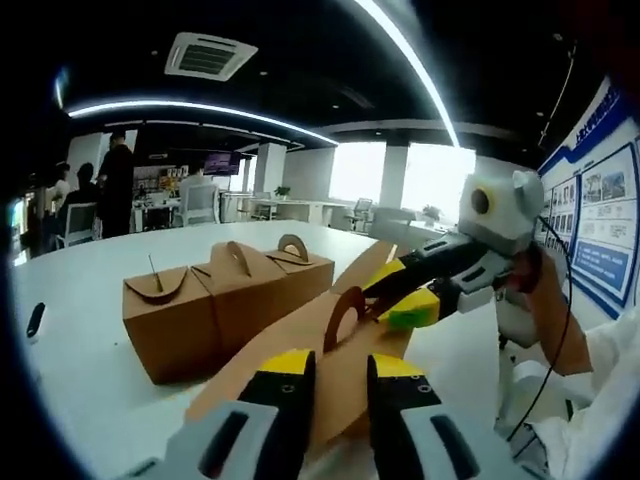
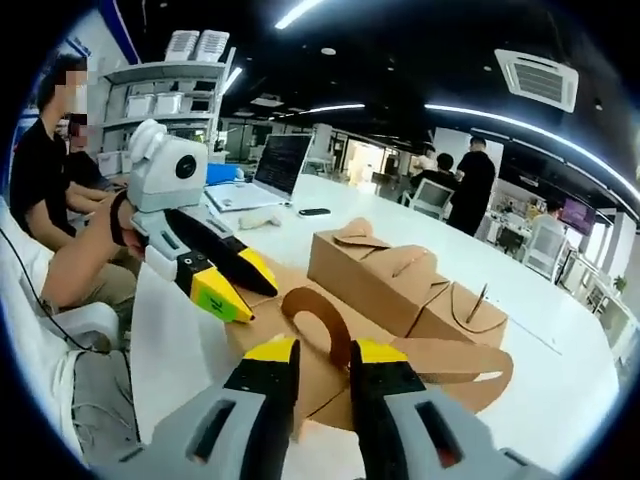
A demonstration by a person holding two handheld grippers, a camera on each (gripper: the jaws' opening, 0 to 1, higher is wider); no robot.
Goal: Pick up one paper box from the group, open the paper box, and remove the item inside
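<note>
Three closed boxes point(image 1: 225, 300) stand in a row on the white worktop point(image 1: 80, 340), touching side by side, their curved handles up. In the left gripper view a small dark object point(image 1: 35, 320) lies on the worktop far left, well apart from the row. Right of the row, the opened box point(image 1: 330, 345) is held off the worktop between both grippers, its flaps spread and one arched handle standing up. The left gripper point(image 1: 340, 375) rises from the bottom, its yellow-tipped fingers narrow and pressed on the lower flap of the opened box. Further right, the right gripper point(image 1: 405, 295) comes in from the side, its fingers closed on the upper flap just beside the handle; a person's hand and white sleeve show behind it.

In the right gripper view the left gripper point(image 2: 235, 290) enters from the left, fingers closed on the opened box point(image 2: 330, 350). The right gripper point(image 2: 322, 362) rises in the middle, fingers narrow, pinching the flap at the foot of the handle. Right of that, the boxes point(image 2: 400, 280) sit in their row on the worktop point(image 2: 560, 370). A laptop point(image 2: 275, 170) stands at the worktop's far side, and people sit beyond.
</note>
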